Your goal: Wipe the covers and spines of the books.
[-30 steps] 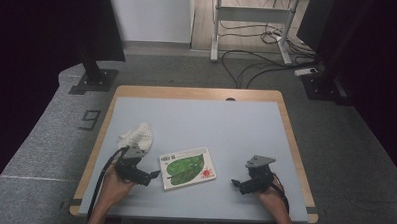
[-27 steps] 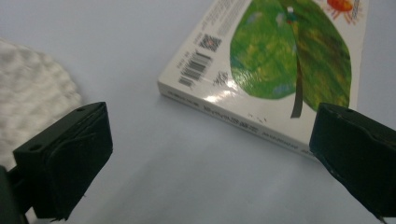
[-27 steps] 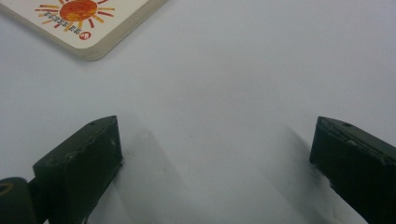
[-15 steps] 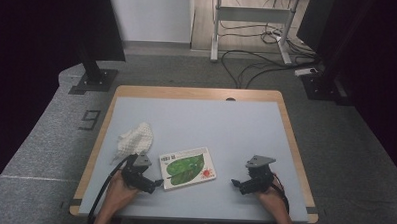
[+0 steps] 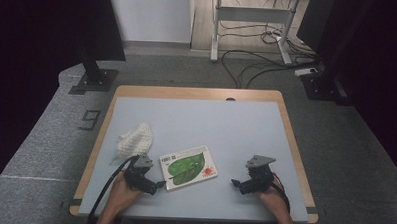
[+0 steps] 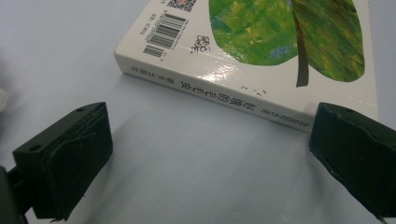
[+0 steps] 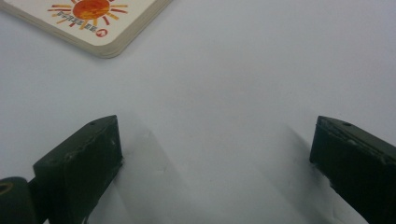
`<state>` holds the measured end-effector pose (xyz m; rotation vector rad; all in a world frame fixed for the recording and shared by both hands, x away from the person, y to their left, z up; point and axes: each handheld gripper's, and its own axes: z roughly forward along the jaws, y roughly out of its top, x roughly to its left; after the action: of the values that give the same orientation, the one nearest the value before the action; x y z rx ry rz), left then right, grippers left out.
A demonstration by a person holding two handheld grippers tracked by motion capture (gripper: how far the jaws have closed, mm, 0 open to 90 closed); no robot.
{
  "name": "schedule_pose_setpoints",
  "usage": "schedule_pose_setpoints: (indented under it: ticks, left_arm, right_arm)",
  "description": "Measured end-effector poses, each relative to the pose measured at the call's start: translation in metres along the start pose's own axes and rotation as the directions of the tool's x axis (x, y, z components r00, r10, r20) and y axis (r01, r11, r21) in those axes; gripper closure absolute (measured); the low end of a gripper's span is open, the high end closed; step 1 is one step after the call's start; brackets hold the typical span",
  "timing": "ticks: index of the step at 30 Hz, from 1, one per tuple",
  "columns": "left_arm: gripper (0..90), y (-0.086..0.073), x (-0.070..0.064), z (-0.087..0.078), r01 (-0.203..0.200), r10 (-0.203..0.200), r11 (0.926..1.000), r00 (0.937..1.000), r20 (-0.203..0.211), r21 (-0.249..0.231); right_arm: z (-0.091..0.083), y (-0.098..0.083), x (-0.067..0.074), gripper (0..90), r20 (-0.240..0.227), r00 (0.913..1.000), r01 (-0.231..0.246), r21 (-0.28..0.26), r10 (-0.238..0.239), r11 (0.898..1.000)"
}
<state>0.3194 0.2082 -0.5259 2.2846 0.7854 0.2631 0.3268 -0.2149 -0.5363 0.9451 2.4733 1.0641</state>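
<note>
Stiff board book near tabletop's front edge, we're lining wide-open left gripper on its spine; right gripper gaping empty

One bench sits in the middle of the high view. On it lies one book, just below the centre of the frame, and one crumpled white cloth to the left of it. Two hand-held grippers come in at the bottom: the left hand-held gripper at lower left and the right hand-held gripper at lower right, each with two black jaws set apart. Two hands hold them, one apiece. The book cover carries one green leaf and one red sun.
</note>
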Motion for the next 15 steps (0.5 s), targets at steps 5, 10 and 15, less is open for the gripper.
schedule_pose_setpoints:
  ticks: [5, 10, 15]
  left_arm:
    - [0.0, 0.003, -0.005, 0.004, -0.014, 0.014, 0.9999, 0.9998, 0.014, -0.005]
    - [0.0, 0.007, -0.008, 0.008, -0.029, 0.029, 0.9995, 0.9983, 0.051, 0.007]
    - [0.0, 0.012, -0.013, 0.013, -0.056, 0.055, 0.9984, 0.996, 0.071, 0.011]
  right_arm:
    - [0.0, 0.0, 0.0, 1.7, -0.001, 1.0, -0.001, 0.002, 0.001, 1.0]
    - [-0.001, 0.0, 0.0, 3.0, -0.008, 1.0, -0.003, -0.001, 0.003, 1.0]
    - [-0.003, 0.002, -0.001, 3.2, 0.001, 0.9999, 0.011, 0.018, -0.011, 1.0]
